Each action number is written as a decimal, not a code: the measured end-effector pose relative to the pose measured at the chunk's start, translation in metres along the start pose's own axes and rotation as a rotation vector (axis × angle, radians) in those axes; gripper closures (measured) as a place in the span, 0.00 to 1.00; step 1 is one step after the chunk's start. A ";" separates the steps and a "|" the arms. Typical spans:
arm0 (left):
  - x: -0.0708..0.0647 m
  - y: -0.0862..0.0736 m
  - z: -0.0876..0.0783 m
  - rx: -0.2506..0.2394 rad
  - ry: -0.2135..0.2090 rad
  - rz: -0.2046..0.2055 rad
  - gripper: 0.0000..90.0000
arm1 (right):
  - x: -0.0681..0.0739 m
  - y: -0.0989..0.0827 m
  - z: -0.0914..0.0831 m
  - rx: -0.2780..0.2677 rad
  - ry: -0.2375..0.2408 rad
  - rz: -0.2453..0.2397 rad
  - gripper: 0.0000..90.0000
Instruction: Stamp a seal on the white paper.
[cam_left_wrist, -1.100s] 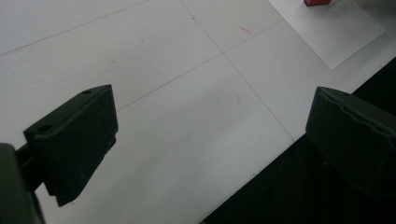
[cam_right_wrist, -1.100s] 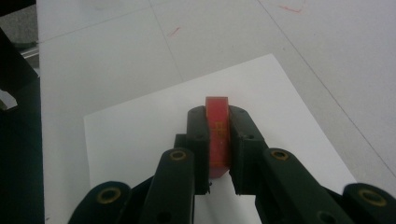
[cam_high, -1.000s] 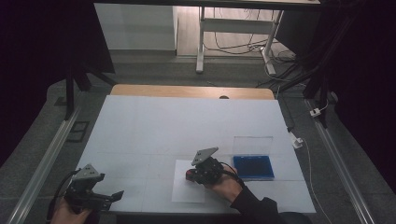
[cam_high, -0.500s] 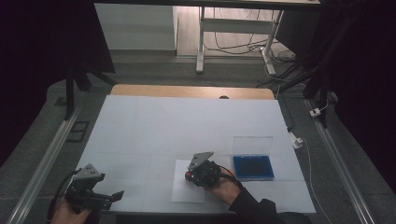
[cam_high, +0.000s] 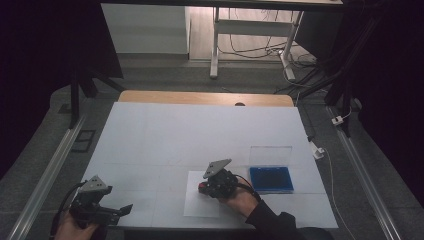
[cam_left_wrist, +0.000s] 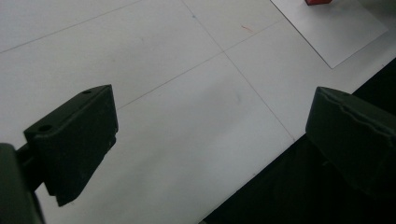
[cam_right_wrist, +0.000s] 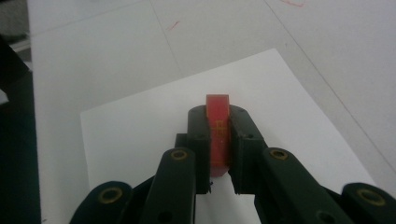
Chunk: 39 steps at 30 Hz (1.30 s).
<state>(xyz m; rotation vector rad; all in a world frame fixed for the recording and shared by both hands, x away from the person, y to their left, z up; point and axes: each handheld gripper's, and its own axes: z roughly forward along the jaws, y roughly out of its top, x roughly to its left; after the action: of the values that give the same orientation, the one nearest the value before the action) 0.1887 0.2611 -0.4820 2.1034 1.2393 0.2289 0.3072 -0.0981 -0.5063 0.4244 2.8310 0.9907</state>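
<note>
red block (cam_right_wrist: 218, 133) sits clamped in the right gripper (cam_right_wrist: 218, 122) over white paper (cam_right_wrist: 140, 126). left gripper (cam_left_wrist: 205, 130) gapes wide, holding nothing. blue case (cam_high: 270, 178) lies lid-up, contents unclear.

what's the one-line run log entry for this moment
right gripper: shut on red block, over white sheet | left gripper: open, holding nothing, near table edge | blue case: open, right of sheet

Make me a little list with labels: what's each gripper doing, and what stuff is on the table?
right gripper: shut on a small flat red block, over a white paper sheet
left gripper: open, holding nothing, at the near left table edge
box: shallow blue tray with clear lid standing up, right of the paper
table: white top, wooden strip at the far edge
</note>
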 end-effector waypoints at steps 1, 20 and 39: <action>0.000 0.000 0.000 0.000 0.000 0.000 0.03 | 0.002 0.001 0.000 0.007 -0.010 -0.014 0.89; 0.001 -0.001 -0.001 -0.009 -0.002 -0.004 0.03 | -0.004 -0.002 -0.001 -0.020 0.017 0.032 0.88; 0.001 -0.001 -0.001 -0.012 -0.001 -0.005 0.03 | -0.006 -0.001 -0.009 -0.062 0.029 0.047 0.88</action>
<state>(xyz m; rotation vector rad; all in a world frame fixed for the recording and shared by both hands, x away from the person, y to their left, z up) 0.1880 0.2626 -0.4818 2.0902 1.2392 0.2319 0.3107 -0.1064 -0.4997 0.4754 2.8191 1.0984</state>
